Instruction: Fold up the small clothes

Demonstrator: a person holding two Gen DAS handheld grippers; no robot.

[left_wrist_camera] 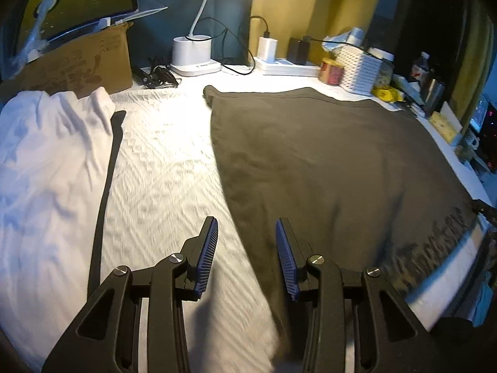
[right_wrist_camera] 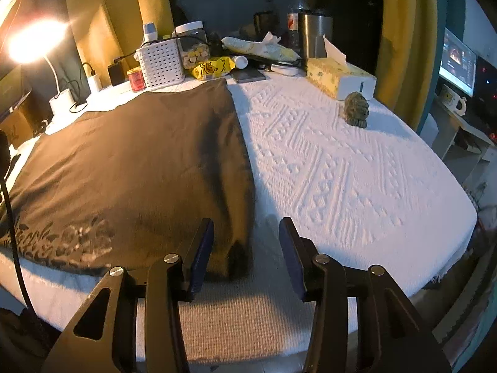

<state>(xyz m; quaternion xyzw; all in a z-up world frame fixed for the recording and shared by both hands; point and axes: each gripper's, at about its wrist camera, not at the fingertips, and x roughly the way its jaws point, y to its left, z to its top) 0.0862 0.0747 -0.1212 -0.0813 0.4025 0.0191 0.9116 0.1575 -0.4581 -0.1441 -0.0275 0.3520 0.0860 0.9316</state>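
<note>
A dark brown-grey garment (left_wrist_camera: 326, 168) lies flat on the white textured table cover (left_wrist_camera: 164, 161), with a pale print near its front edge. It also shows in the right wrist view (right_wrist_camera: 133, 168), at the left. My left gripper (left_wrist_camera: 247, 233) is open and empty, just above the garment's left edge near the front. My right gripper (right_wrist_camera: 247, 230) is open and empty, over the garment's right front corner. A white garment (left_wrist_camera: 49, 168) with a dark strip along its edge lies crumpled at the left.
At the back stand a cardboard box (left_wrist_camera: 80, 62), a lamp base (left_wrist_camera: 194, 52), chargers with cables, a white perforated basket (right_wrist_camera: 160, 62), jars, bottles and a tissue box (right_wrist_camera: 337, 77). A small green figurine (right_wrist_camera: 357, 108) sits on the cover at the right.
</note>
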